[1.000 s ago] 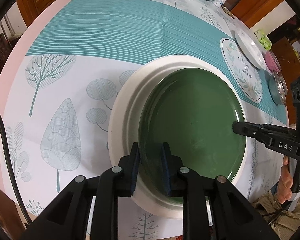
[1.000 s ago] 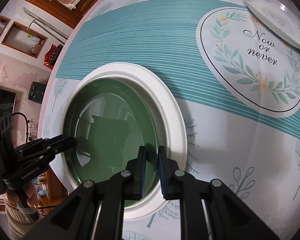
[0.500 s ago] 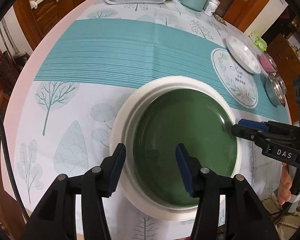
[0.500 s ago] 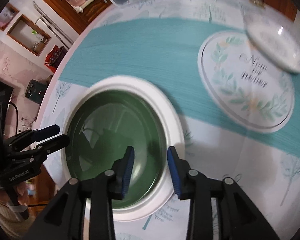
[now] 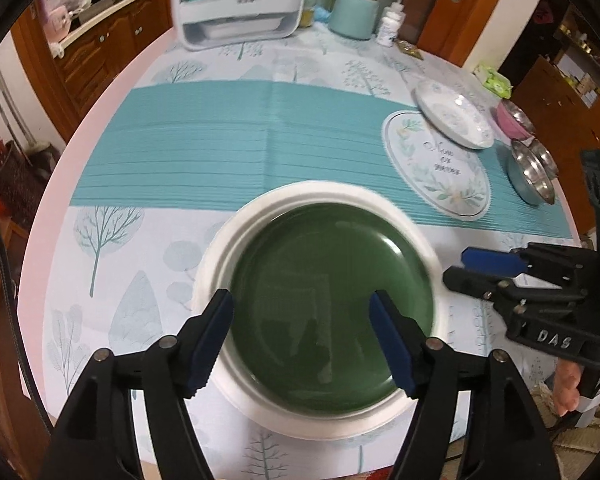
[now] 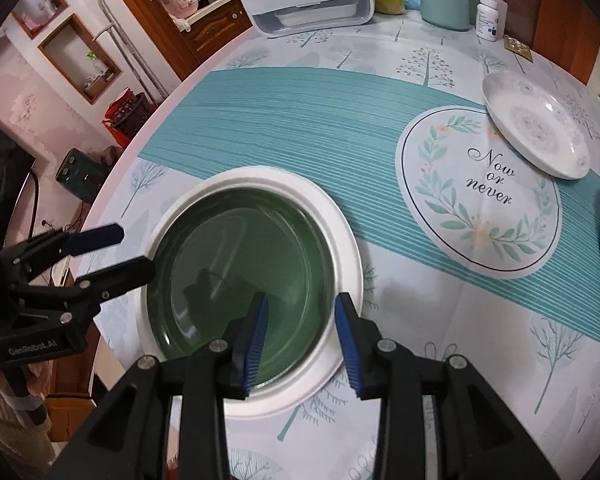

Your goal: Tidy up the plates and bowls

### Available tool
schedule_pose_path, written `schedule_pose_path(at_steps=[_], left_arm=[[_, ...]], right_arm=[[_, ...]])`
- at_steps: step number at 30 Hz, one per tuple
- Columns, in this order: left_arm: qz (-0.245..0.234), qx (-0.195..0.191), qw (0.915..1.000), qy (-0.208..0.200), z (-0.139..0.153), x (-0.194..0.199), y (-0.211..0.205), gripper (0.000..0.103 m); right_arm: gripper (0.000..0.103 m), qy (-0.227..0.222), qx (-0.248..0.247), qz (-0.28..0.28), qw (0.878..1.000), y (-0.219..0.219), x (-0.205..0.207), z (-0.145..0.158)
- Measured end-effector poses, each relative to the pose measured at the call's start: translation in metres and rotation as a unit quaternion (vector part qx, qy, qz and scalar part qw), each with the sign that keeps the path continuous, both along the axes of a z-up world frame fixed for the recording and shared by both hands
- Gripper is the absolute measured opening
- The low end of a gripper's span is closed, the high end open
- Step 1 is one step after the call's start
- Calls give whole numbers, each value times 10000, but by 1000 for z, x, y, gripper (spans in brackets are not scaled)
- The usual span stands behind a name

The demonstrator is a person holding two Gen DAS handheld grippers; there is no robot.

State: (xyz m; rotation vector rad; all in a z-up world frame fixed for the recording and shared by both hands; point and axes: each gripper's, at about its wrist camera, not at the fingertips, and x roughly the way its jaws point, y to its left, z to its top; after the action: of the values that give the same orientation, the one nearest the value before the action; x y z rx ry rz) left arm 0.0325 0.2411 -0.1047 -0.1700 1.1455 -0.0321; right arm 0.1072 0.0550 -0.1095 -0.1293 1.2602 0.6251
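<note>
Ahead of your jaws, past the table's far edge, brown wooden cabinets (image 5: pixel 112 44) line the wall. To their left, a pink patterned wall (image 6: pixel 32 120) holds recessed shelves (image 6: pixel 80 60); a wooden door (image 5: pixel 456 4) stands far right.

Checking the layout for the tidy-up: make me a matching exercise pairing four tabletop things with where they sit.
Things:
1. green plate
2. patterned white plate
3. dish rack
4. steel bowl

Places:
A. far edge of the table
B. stacked on the large white plate
C. beyond the round "Now or never" mat
D. right edge, beside the mat

Pairs: 1-B, 2-C, 3-A, 4-D
</note>
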Motion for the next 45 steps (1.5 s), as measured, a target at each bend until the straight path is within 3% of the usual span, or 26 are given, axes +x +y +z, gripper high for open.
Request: schedule_pose_path(at_steps=[6,12,21,27,32,35,40,45], left_arm=[[-181,-102,9996,-196,23,1,-21,75],[-294,-123,9982,-499,48,9,-44,86],[-505,-112,9952,-837,95,33,-85,86],[-682,126,9909,-1156,134,58,-118,86],[-831,296,9875,-1303,156,87,-143,87],[-892,497,9854,-1366,165,110,-157,87],[-957,585,9843,-1362,164,152,-174,89],[-952,587,9857,-1264,138,203,-185,89]], right_arm=[[35,-118,-11,19,9999,-16,-6,14],[35,-421,-29,-86,9991,-44,-6,42],[35,-949,143,-569,9938,-100,16,122],[35,-1370,218,-1048,9848,-143,43,189],[38,-1577,134,-1375,9778,-174,72,223],[50,-1632,82,-1608,9734,-190,94,233],[50,-1676,-135,-1943,9664,-213,137,228],[50,-1554,-267,-2065,9657,-222,180,202]])
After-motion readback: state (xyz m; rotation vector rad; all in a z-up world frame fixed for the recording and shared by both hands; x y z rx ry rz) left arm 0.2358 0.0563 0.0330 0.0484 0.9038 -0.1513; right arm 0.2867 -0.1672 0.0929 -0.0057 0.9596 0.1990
